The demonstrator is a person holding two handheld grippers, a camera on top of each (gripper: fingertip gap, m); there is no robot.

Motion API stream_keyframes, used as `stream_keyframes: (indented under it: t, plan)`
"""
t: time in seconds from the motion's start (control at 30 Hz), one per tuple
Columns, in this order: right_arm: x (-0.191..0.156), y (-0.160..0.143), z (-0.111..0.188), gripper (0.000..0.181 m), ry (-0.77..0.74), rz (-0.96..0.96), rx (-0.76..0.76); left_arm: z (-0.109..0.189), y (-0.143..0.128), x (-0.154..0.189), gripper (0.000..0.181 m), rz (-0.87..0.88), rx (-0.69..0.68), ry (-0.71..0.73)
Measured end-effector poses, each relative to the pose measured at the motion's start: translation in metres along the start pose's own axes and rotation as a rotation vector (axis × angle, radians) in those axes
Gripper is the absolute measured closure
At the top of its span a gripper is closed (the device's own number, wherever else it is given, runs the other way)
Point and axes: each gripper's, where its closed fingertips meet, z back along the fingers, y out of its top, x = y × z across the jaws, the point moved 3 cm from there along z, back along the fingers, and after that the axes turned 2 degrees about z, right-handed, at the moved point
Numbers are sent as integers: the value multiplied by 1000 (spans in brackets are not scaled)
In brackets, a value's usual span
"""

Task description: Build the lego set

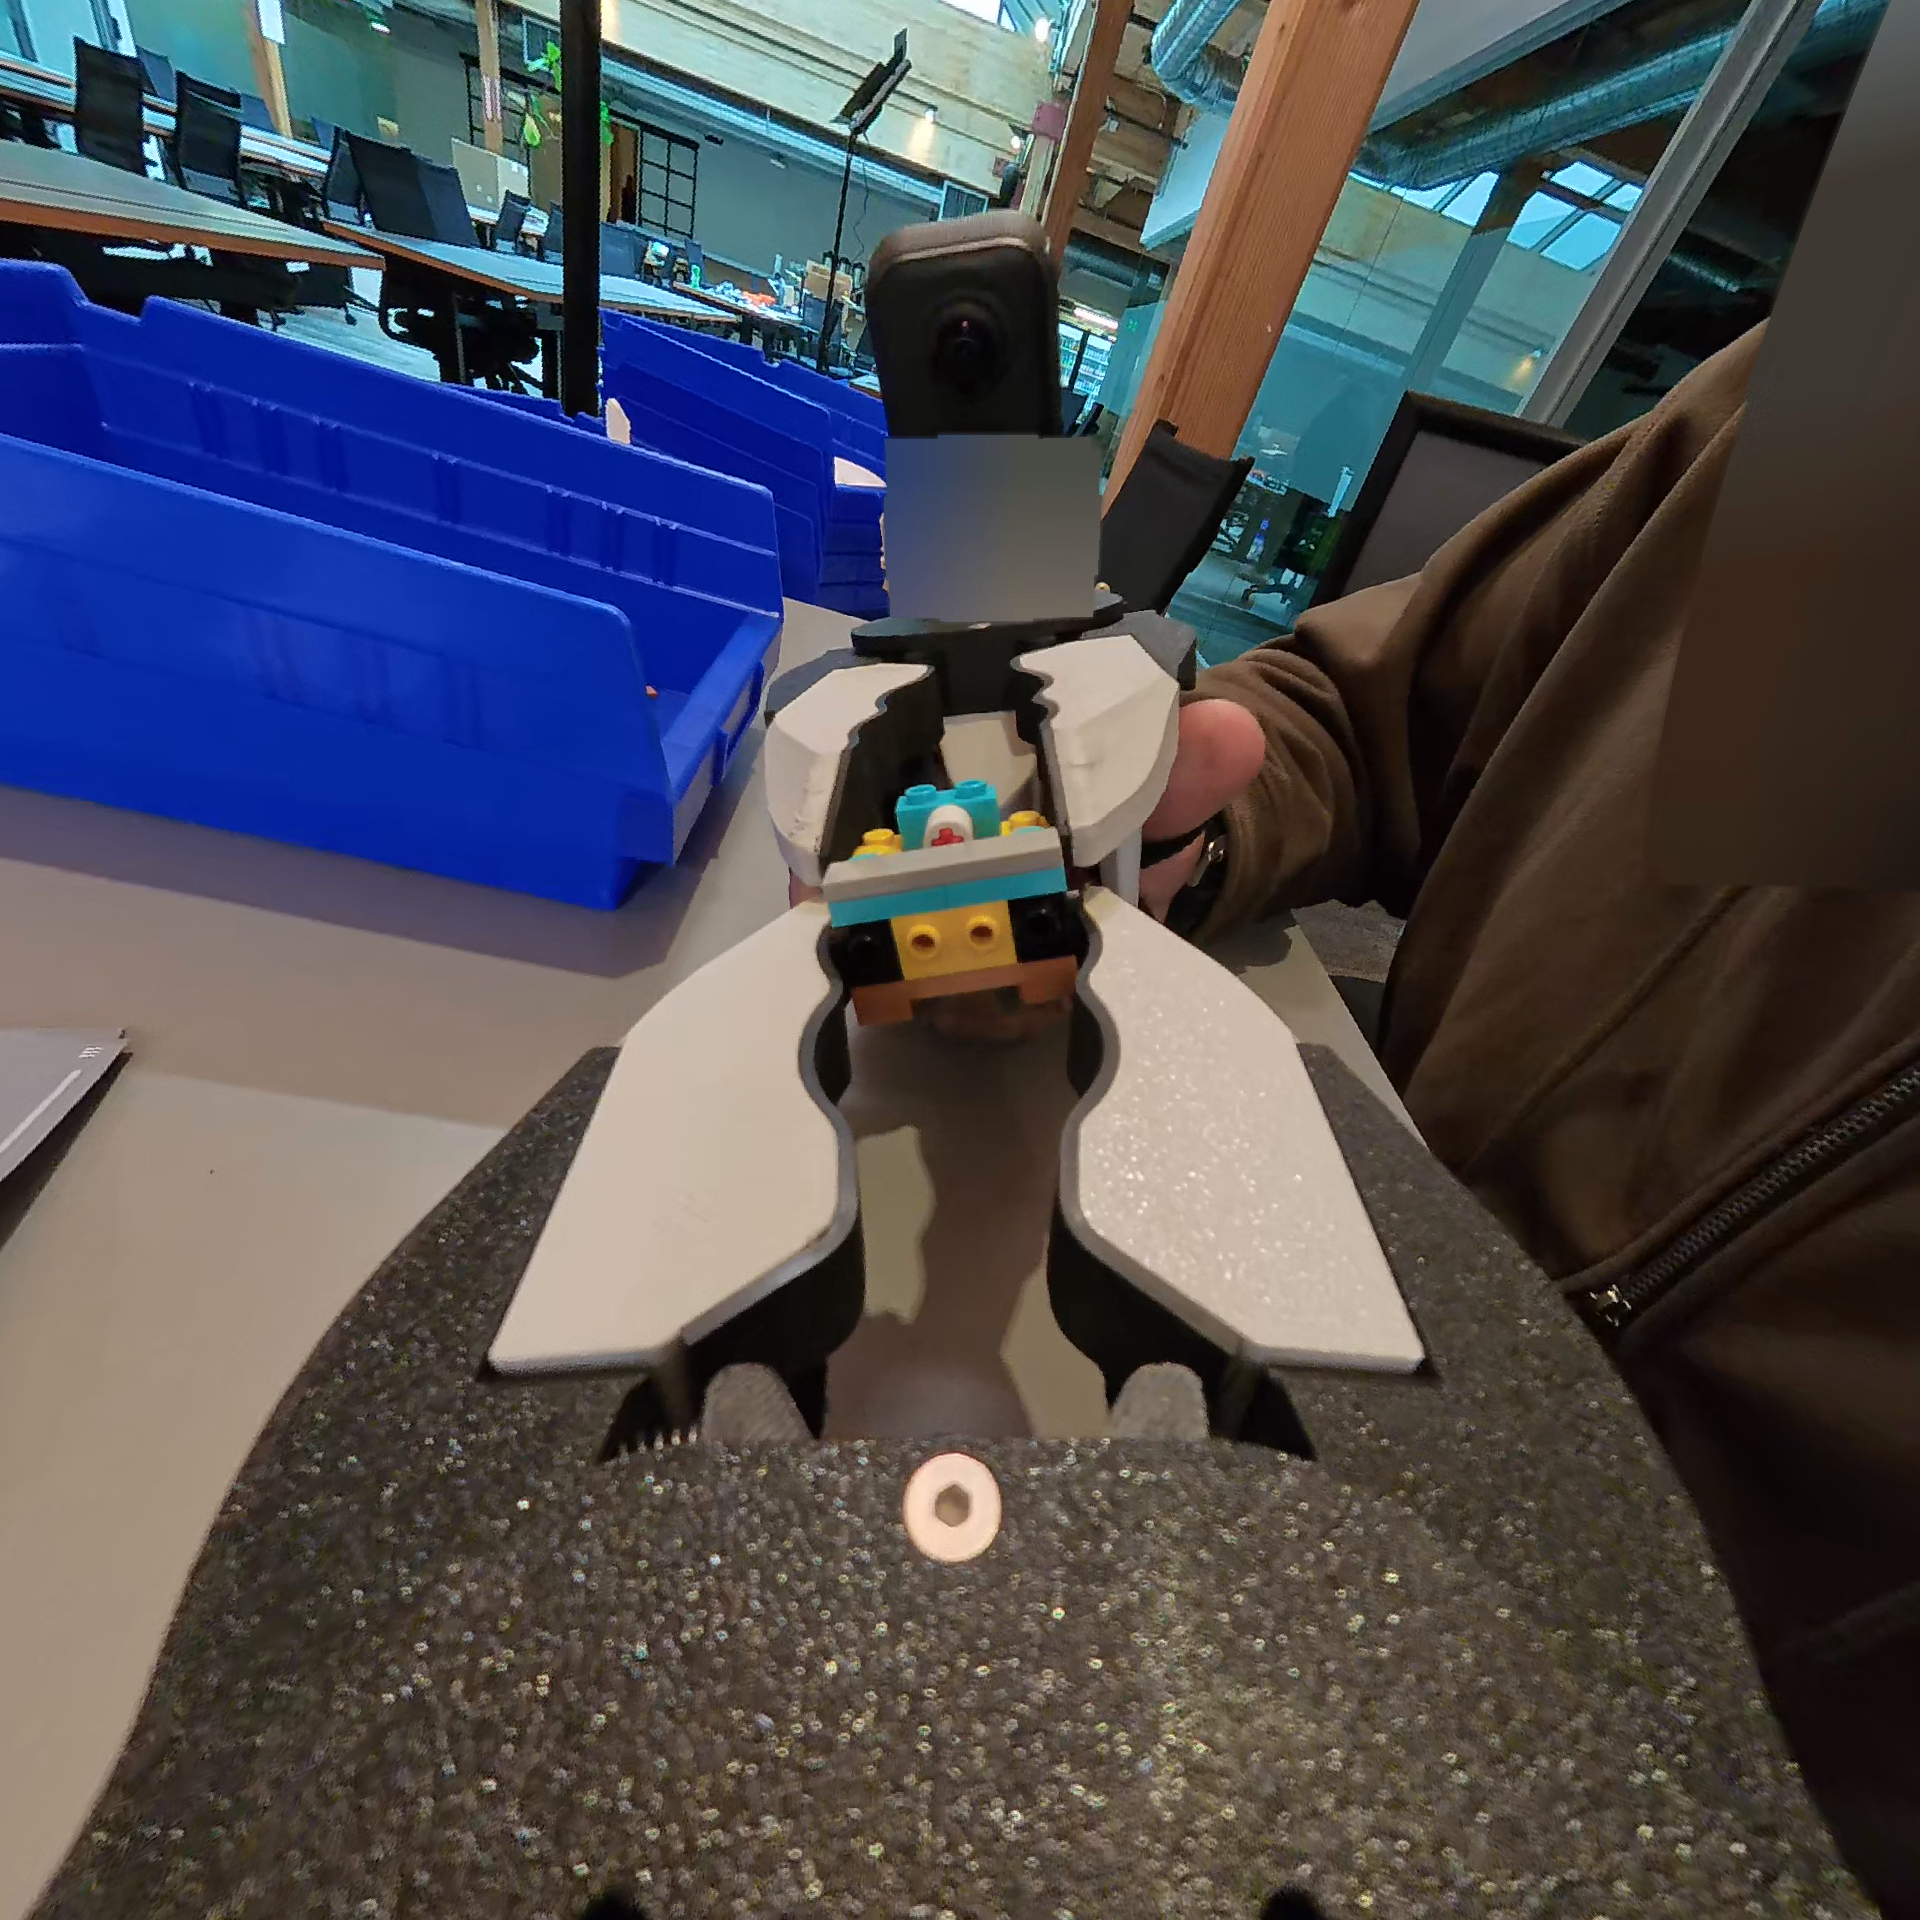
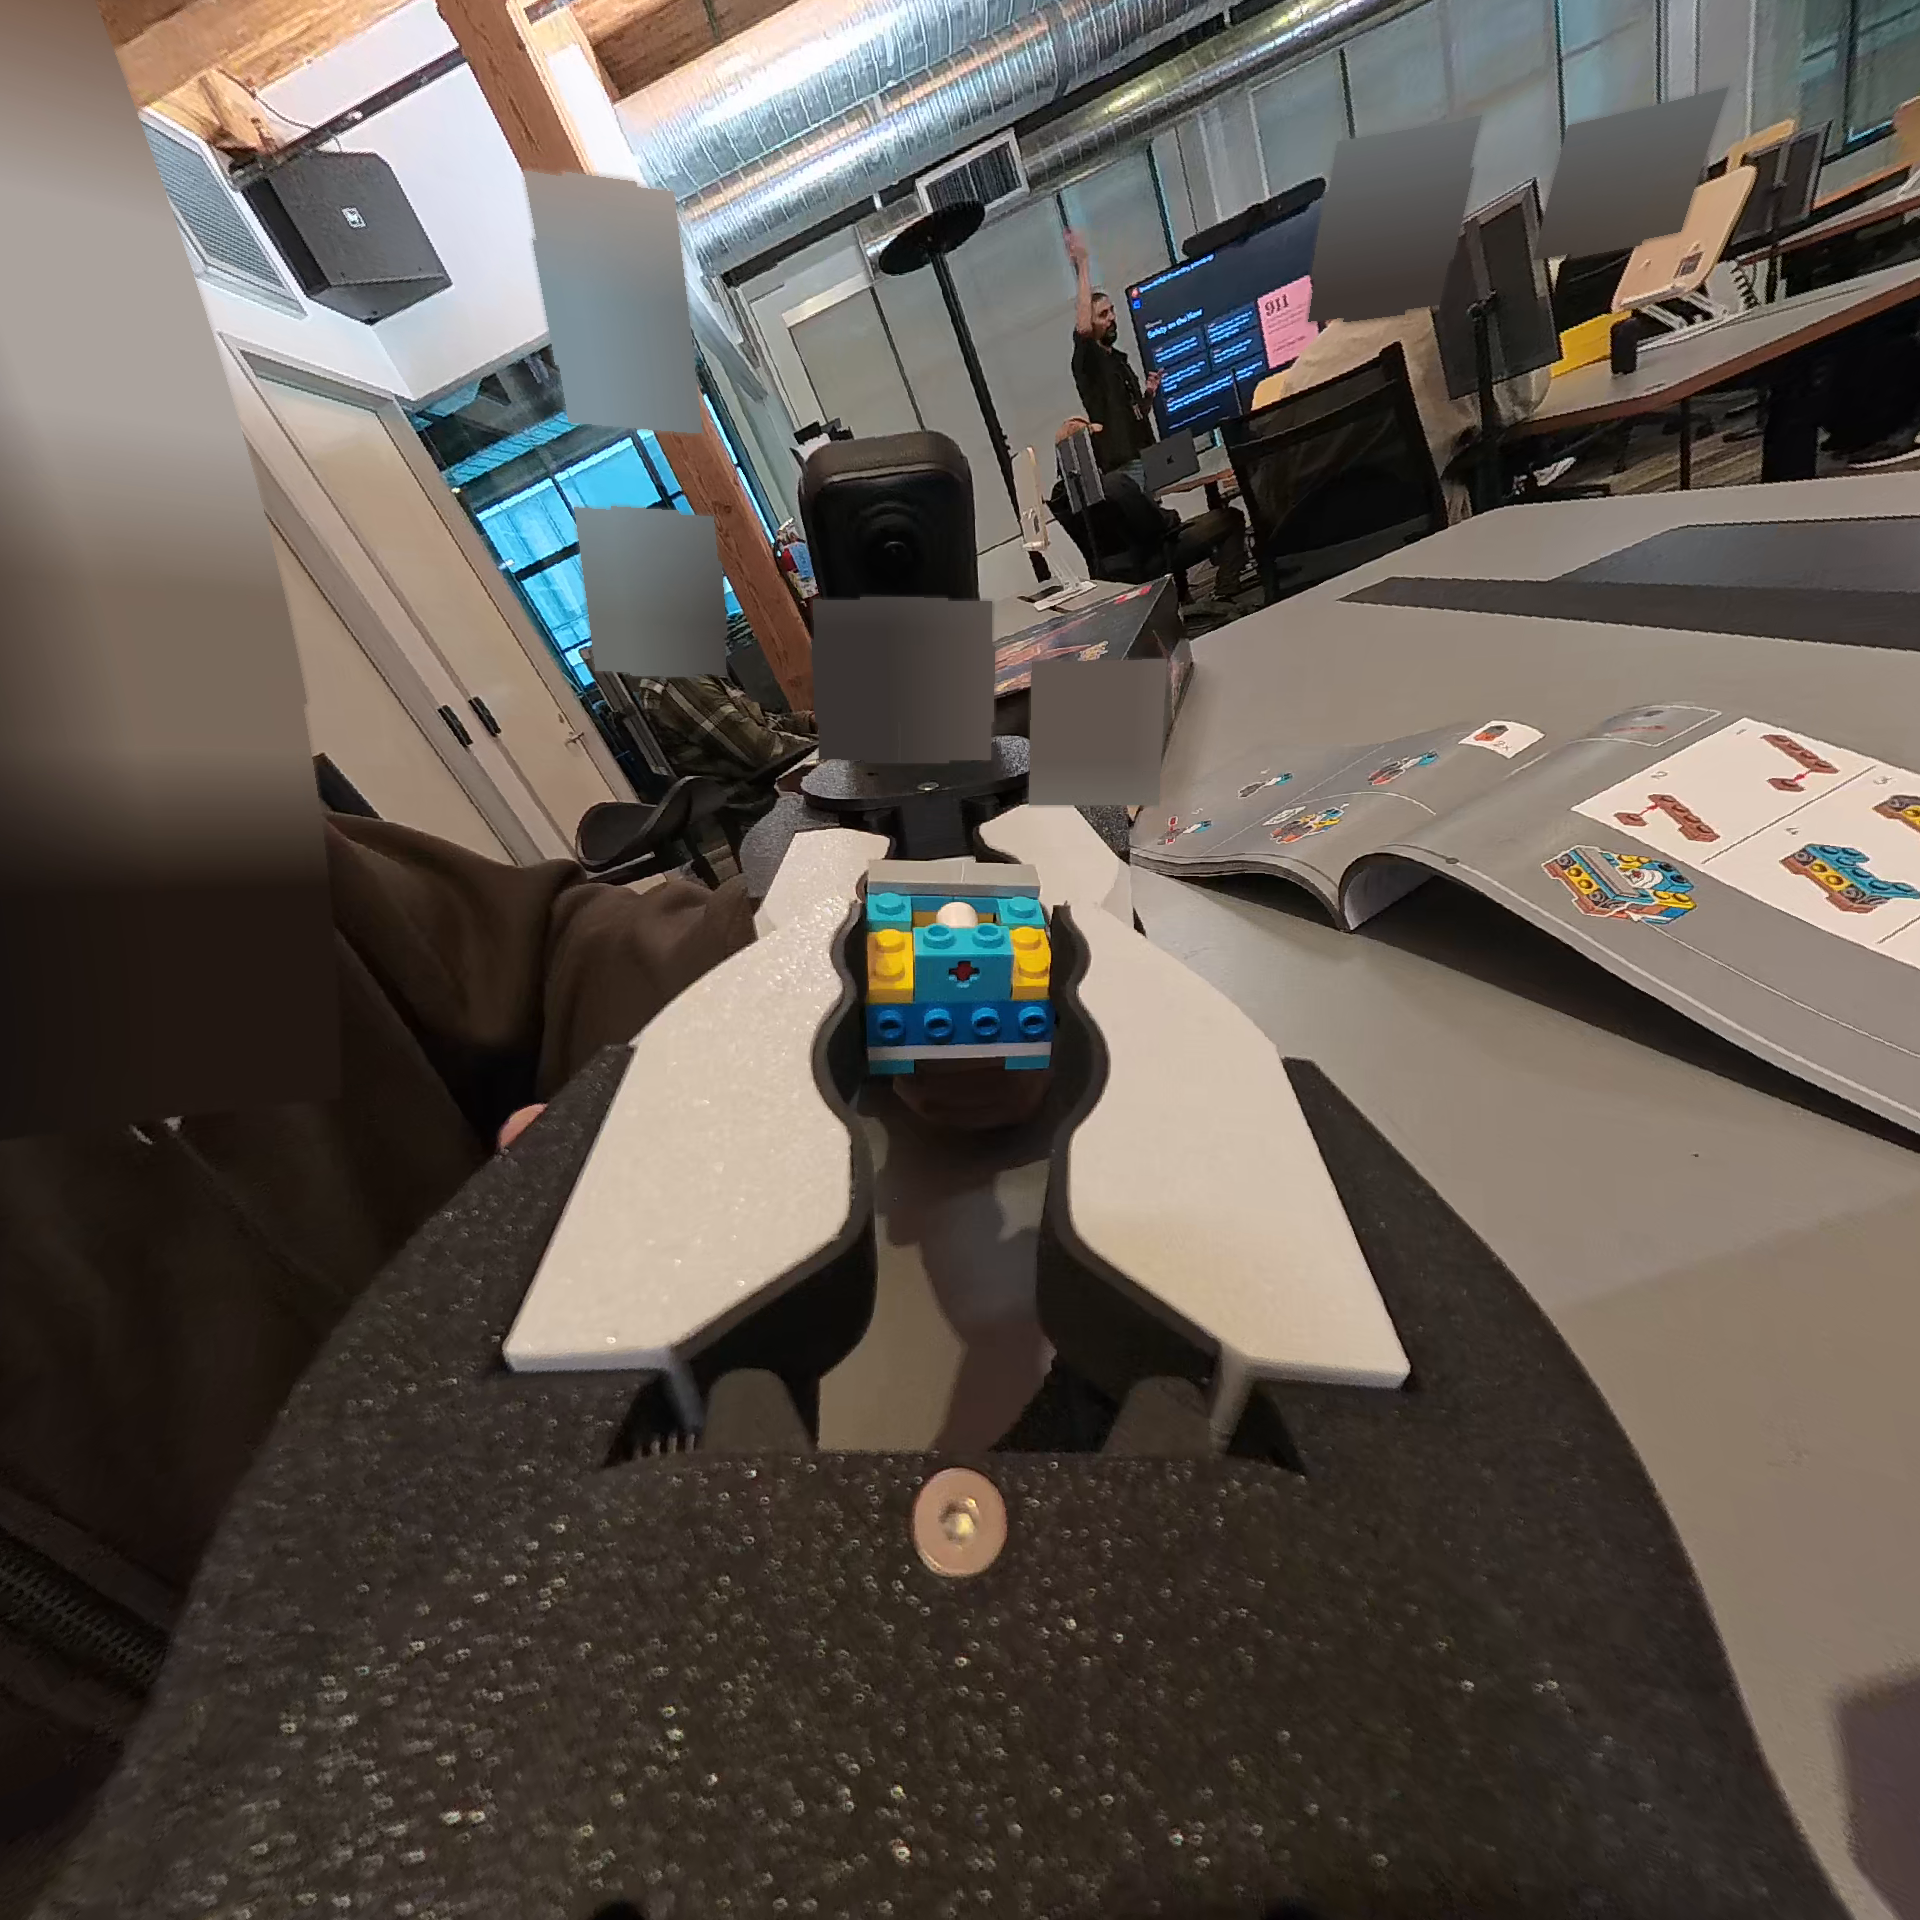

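The lego build (image 1: 951,914) is clamped between the tips of the left gripper (image 1: 956,956) and, from the opposite side, the right gripper (image 2: 961,987), above the grey table (image 2: 1455,1195). An instruction booklet (image 2: 1558,842) lies open farther along; 2 blue bins (image 1: 364,665) stand near the far edge.

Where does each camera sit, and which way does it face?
Left wrist view: on the left tool, facing blue plastic bins; a brown sleeve and thumb show.
Right wrist view: on the right tool, facing an open instruction booklet on the grey table; brown sleeve at left.
Shared: the small multicoloured lego model gripped between both tools, which face each other.
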Motion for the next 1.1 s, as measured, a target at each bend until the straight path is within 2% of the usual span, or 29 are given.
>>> stream_keyframes:
  t: [0.33,0.83,0.93,1.1]
  plan:
    - [-1,0,0,148,6,27,-5,0,-1,1,144,-52,-14,14]
    - [-5,9,5,145,39,107,25,5,6,3,144,-45,54,-7]
    - [-7,12,9,138,47,238,-14,8,9,4,144,-16,74,-40]
    - [-9,8,17,128,15,697,-187,11,12,12,144,37,85,-134]
